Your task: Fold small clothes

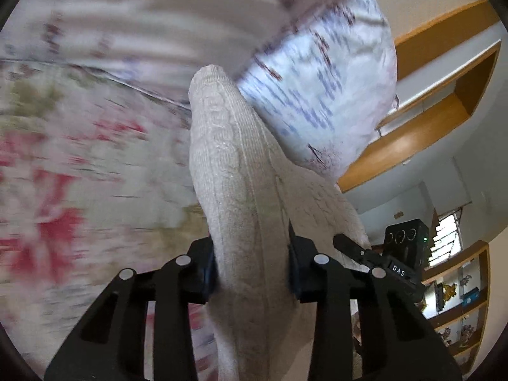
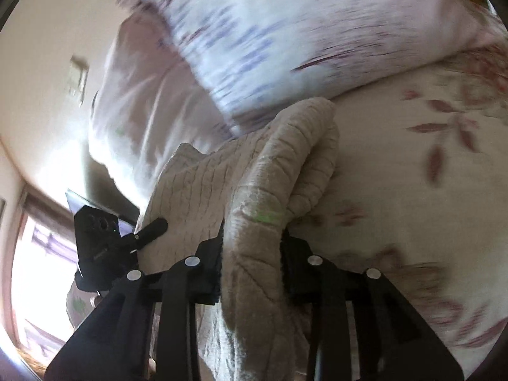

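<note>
A beige knitted garment (image 1: 235, 171) is held up over a floral bed sheet (image 1: 63, 171). My left gripper (image 1: 252, 265) is shut on a bunched fold of it, which rises between the fingers. My right gripper (image 2: 250, 254) is shut on another thick fold of the same garment (image 2: 273, 171), which drapes over and hangs below the fingers. The other gripper's black body shows at the right in the left wrist view (image 1: 403, 254) and at the left in the right wrist view (image 2: 101, 238). Both views are blurred by motion.
A white pillow with blue and purple marks (image 1: 327, 82) lies just behind the garment; it also shows in the right wrist view (image 2: 270, 31). Wooden shelves (image 1: 444, 95) are on the wall at right. A bright window (image 2: 35, 254) is at left.
</note>
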Demonstrator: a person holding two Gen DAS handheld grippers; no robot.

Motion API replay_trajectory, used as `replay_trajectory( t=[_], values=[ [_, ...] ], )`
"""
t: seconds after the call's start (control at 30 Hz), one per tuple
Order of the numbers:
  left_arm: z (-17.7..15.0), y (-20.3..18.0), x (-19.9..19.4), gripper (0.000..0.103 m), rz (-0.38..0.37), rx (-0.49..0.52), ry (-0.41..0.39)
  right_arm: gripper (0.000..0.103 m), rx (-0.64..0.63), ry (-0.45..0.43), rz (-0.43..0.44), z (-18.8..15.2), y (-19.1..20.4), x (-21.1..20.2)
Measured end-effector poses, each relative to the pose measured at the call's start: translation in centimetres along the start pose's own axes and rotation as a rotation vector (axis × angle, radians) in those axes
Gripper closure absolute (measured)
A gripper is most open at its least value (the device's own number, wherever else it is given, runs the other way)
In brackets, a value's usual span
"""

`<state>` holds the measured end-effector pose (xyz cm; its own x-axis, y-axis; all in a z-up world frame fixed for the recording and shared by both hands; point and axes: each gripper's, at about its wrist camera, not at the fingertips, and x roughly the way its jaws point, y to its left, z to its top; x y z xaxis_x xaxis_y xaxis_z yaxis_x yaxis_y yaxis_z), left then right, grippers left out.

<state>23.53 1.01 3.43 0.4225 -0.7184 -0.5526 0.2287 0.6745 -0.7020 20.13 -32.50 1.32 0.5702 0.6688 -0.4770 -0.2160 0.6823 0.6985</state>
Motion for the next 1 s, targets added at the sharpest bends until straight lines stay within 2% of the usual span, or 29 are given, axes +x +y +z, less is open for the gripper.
replay_trajectory(
  t=[0.1, 0.2, 0.3, 0.37, 0.43, 0.47, 0.53, 0.63, 0.7, 0.83, 0.9, 0.93, 1.0],
  values=[
    [-0.2, 2.2, -3.0, 0.068, 0.04, -0.004, -0.018, 0.074, -0.063, 0.014, -0.007, -1.0, 2.6, 2.6],
    [-0.6, 5.0, -4.9, 0.067, 0.086, -0.026, -0.007, 0.074, -0.073, 0.033, -0.029, -2.5, 3.8, 5.1],
    [-1.2, 7.7, -4.6, 0.063, 0.079, -0.079, 0.015, 0.072, -0.019, 0.041, -0.072, -3.3, 3.2, 6.5],
    [-1.4, 8.9, -4.3, 0.058, 0.05, -0.119, 0.004, 0.066, 0.051, 0.057, -0.052, -3.2, 2.2, 6.9],
    [-1.5, 8.4, -4.4, 0.052, 0.07, -0.105, -0.005, 0.062, 0.078, 0.084, -0.038, -3.2, 1.7, 6.5],
    [-1.6, 7.6, -4.7, 0.05, 0.107, -0.072, -0.014, 0.057, 0.076, 0.087, -0.04, -3.2, 1.6, 6.1],
    [-1.7, 6.2, -5.4, 0.047, 0.182, -0.002, -0.054, 0.056, 0.065, 0.05, -0.043, -2.6, 1.4, 4.3],
    [-2.8, 2.7, -8.0, 0.04, 0.299, 0.17, -0.194, 0.054, 0.063, -0.056, -0.033, -2.0, 1.6, 1.9],
    [-3.4, 0.9, -8.6, 0.039, 0.331, 0.253, -0.238, 0.054, 0.067, -0.082, -0.042, -0.9, 1.6, 1.7],
    [-4.2, -2.1, -7.1, 0.037, 0.381, 0.397, -0.21, 0.055, 0.063, -0.053, -0.065, 0.7, 1.9, 3.7],
    [-4.2, -2.6, -5.7, 0.037, 0.412, 0.424, -0.187, 0.074, 0.067, -0.01, -0.059, 1.1, 1.8, 5.3],
    [-4.1, -2.5, -5.3, 0.037, 0.418, 0.423, -0.176, 0.088, 0.055, -0.002, -0.073, 1.2, 1.9, 5.7],
    [-3.8, -2.2, -4.6, 0.037, 0.412, 0.408, -0.161, 0.093, 0.018, -0.044, -0.097, 1.2, 2.1, 5.4]
  ],
)
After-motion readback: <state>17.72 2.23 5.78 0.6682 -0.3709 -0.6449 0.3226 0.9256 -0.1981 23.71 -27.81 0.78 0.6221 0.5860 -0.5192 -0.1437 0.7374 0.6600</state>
